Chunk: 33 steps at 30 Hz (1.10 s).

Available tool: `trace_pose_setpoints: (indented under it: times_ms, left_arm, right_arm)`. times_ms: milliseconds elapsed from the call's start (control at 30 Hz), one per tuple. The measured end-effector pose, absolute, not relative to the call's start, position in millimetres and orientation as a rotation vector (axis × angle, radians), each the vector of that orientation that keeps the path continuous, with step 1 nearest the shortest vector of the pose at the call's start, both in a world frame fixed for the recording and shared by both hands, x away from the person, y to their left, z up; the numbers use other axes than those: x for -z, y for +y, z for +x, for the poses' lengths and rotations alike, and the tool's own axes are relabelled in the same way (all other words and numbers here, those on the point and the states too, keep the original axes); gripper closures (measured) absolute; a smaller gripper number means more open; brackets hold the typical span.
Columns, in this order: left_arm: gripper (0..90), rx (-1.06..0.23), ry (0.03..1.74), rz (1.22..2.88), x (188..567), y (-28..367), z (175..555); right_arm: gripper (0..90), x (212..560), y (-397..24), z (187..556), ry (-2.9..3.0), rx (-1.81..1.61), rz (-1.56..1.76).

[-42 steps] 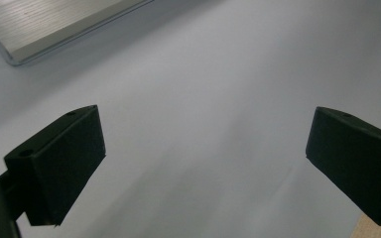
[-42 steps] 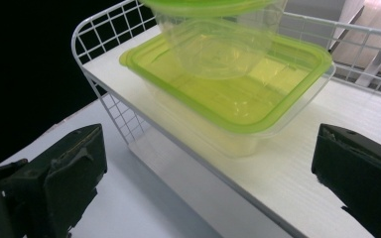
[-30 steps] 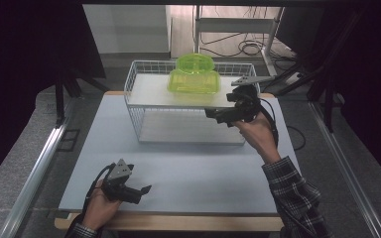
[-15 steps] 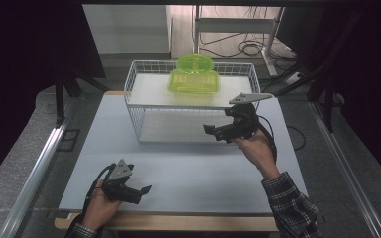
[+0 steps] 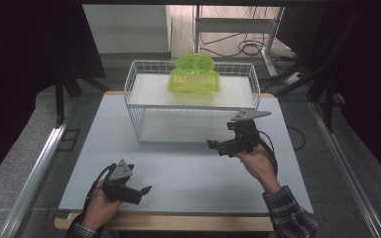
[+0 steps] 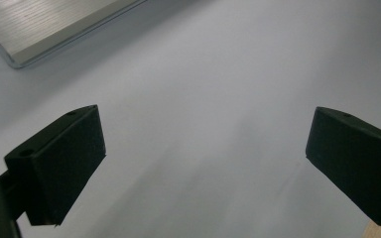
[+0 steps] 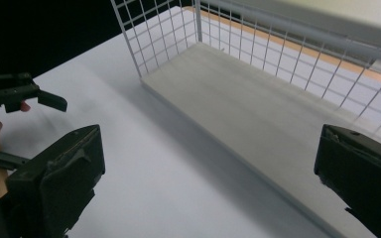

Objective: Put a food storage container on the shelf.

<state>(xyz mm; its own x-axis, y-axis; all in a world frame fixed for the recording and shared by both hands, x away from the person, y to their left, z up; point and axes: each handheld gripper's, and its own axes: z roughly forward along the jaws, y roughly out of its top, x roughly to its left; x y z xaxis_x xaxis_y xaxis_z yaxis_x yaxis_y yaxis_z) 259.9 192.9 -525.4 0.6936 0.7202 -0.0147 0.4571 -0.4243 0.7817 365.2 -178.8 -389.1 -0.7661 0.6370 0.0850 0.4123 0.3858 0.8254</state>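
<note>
The left gripper sits at the table's near edge, far from the white wire rack, jaws wide apart and empty. The right gripper is just in front of the rack, also open and empty. The green plastic box lies on the rack's top shelf, long side across, up behind the right gripper. Nothing blocks the way.

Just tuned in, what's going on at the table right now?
A person holds a gripper in each hand over the table. The right gripper is open and empty, in front of the white wire rack. A green container sits on the rack's upper shelf. The left gripper is open and empty, low over the near table edge.
</note>
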Motion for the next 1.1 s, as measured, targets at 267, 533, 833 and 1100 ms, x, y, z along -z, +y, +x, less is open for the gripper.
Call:
trace_pose_setpoints:
  times_ms: [267, 533, 833, 1100]
  left_arm:
    - [1.8, -0.415, 0.896, 2.096, 526, 193, 260]
    - [1.9, -0.419, 0.894, 2.1, 526, 192, 260]
    - [1.9, -0.425, 0.892, 2.099, 526, 192, 259]
    - [1.9, -0.428, 0.891, 2.105, 526, 191, 259]
  right_arm:
    - [0.0, 406, -190, 355, 2.389, -1.311, 0.964]
    - [0.0, 419, -200, 346, 2.372, -1.31, 0.985]
    - [0.0, 432, -210, 336, 2.355, -1.274, 0.992]
    - [0.0, 446, -224, 329, 2.341, -1.247, 1.036]
